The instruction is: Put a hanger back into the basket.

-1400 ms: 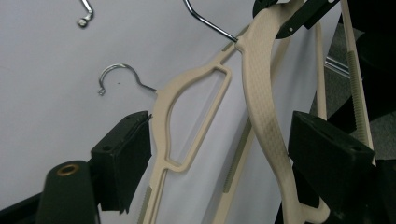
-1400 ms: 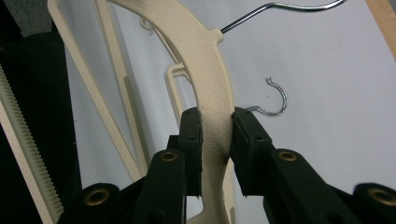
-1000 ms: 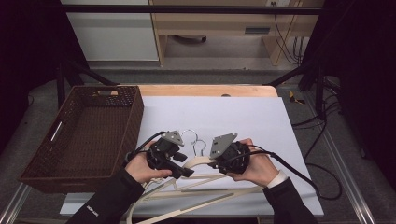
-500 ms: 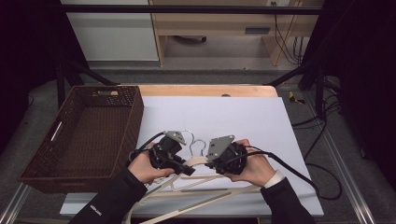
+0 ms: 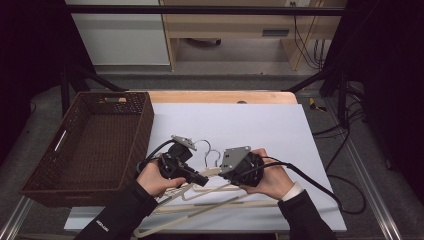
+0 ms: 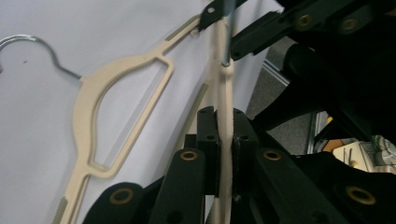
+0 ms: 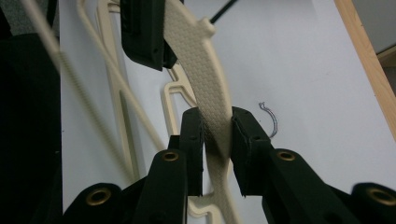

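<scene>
A cream plastic hanger (image 5: 214, 171) is held up between both grippers over the white sheet. My left gripper (image 6: 225, 119) has just been closing, and its pads now press on the hanger's thin edge (image 6: 226, 93). My right gripper (image 7: 217, 123) is shut on the hanger's textured arm (image 7: 201, 60). In the high view the left gripper (image 5: 203, 178) and the right gripper (image 5: 221, 173) point at each other, tips nearly meeting. A second cream hanger (image 6: 116, 107) lies flat on the sheet beside them, and more hangers (image 5: 200, 192) lie under the hands.
A brown wicker basket (image 5: 145, 125) stands at the left edge of the white sheet (image 5: 260, 125). The metal hooks (image 5: 212, 152) of the lying hangers point away from the person. The table's wooden far edge (image 5: 220, 96) runs behind the sheet.
The left gripper's jaws have closed onto the hanger. Both hands have stayed where they were, and the right gripper keeps its grip.
</scene>
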`<state>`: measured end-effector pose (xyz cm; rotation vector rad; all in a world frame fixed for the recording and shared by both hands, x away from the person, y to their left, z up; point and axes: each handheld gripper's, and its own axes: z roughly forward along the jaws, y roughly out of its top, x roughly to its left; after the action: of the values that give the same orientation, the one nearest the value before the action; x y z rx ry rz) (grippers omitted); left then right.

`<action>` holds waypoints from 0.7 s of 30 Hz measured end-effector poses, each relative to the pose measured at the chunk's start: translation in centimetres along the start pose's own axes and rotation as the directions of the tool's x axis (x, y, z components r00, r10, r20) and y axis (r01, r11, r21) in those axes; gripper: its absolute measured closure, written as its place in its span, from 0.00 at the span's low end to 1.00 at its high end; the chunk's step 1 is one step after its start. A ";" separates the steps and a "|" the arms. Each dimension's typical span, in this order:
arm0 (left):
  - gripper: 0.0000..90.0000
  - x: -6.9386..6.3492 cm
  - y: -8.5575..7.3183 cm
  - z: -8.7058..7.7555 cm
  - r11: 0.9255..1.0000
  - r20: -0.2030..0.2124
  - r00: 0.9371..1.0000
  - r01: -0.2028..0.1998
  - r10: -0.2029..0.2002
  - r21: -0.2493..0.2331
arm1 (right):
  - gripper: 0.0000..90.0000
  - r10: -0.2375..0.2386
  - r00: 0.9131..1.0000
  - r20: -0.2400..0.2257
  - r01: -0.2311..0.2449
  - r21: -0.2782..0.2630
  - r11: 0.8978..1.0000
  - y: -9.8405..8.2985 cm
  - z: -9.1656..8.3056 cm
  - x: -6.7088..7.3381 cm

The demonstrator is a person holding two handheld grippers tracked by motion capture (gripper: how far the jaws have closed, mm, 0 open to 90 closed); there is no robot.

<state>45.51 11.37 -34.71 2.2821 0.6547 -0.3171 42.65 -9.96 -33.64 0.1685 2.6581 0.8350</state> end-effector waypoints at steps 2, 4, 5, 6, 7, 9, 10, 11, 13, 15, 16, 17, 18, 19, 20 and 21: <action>0.95 -0.3 0.0 0.0 1.000 -0.018 1.000 -0.005 0.005 0.006 | 0.84 -0.001 1.000 -0.005 0.001 -0.002 1.000 0.0 0.1 0.0; 0.95 -0.3 0.0 -0.2 1.000 -0.007 1.000 0.005 -0.005 -0.004 | 0.84 0.001 1.000 -0.010 -0.001 -0.007 1.000 0.0 0.0 0.0; 0.95 -0.4 0.0 -0.3 1.000 -0.007 1.000 -0.001 0.001 -0.008 | 0.84 0.001 1.000 -0.001 -0.001 -0.019 1.000 0.0 -0.2 0.0; 0.95 -0.5 0.0 -0.4 1.000 -0.011 1.000 -0.006 0.006 -0.011 | 0.84 0.008 1.000 -0.001 -0.008 -0.023 1.000 0.1 -0.3 0.0; 0.95 -0.6 0.0 -0.5 1.000 -0.015 1.000 -0.009 0.009 -0.013 | 0.83 0.014 1.000 -0.004 -0.014 -0.027 1.000 0.1 -0.4 0.0; 0.95 -0.7 0.1 -0.6 0.999 -0.021 0.999 -0.027 0.027 -0.021 | 0.82 0.022 1.000 0.004 -0.021 -0.036 0.999 0.0 -0.7 -0.1; 0.95 -0.8 0.1 -0.7 0.999 -0.028 0.999 -0.029 0.028 -0.028 | 0.82 0.022 1.000 0.004 -0.021 -0.036 0.999 0.0 -0.7 -0.1; 0.95 -0.9 0.1 -0.8 0.999 -0.029 0.999 -0.032 0.031 -0.037 | 0.81 0.030 1.000 0.002 -0.030 -0.045 0.999 0.0 -0.8 -0.2; 0.95 -1.2 0.2 -1.1 0.998 -0.047 0.998 -0.037 0.034 -0.052 | 0.73 0.065 0.998 0.013 -0.064 -0.069 0.996 -0.2 -1.6 -0.4; 0.95 -1.4 0.3 -1.4 0.997 -0.069 0.997 -0.044 0.040 -0.057 | 0.70 0.077 0.997 0.019 -0.075 -0.081 0.994 -0.3 -1.9 -0.5; 0.95 -1.4 0.3 -1.5 0.997 -0.072 0.997 -0.043 0.038 -0.064 | 0.63 0.116 0.993 0.017 -0.114 -0.120 0.986 -0.7 -2.6 -0.8; 0.95 -1.4 0.3 -1.8 0.997 -0.080 0.996 -0.045 0.039 -0.068 | 0.61 0.138 0.990 0.017 -0.134 -0.148 0.980 -0.9 -3.1 -1.0; 0.95 -1.4 0.3 -2.2 0.996 -0.094 0.995 -0.049 0.041 -0.081 | 0.59 0.170 0.985 0.022 -0.163 -0.182 0.970 -1.3 -3.7 -1.3; 0.95 -1.4 0.3 -2.2 0.996 -0.094 0.995 -0.049 0.041 -0.081 | 0.57 0.199 0.980 0.023 -0.190 -0.202 0.961 -1.7 -4.2 -1.6; 0.95 -1.6 0.4 -2.6 0.994 -0.115 0.992 -0.054 0.043 -0.091 | 0.52 0.227 0.973 0.035 -0.214 -0.224 0.951 -2.1 -4.6 -1.9; 0.95 -1.6 0.4 -2.6 0.994 -0.115 0.992 -0.054 0.043 -0.091 | 0.52 0.227 0.973 0.035 -0.214 -0.224 0.951 -2.1 -4.6 -1.9</action>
<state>44.51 12.40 -32.02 2.2344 0.6563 -0.1320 42.69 -14.50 -30.75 0.4340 2.4988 1.1672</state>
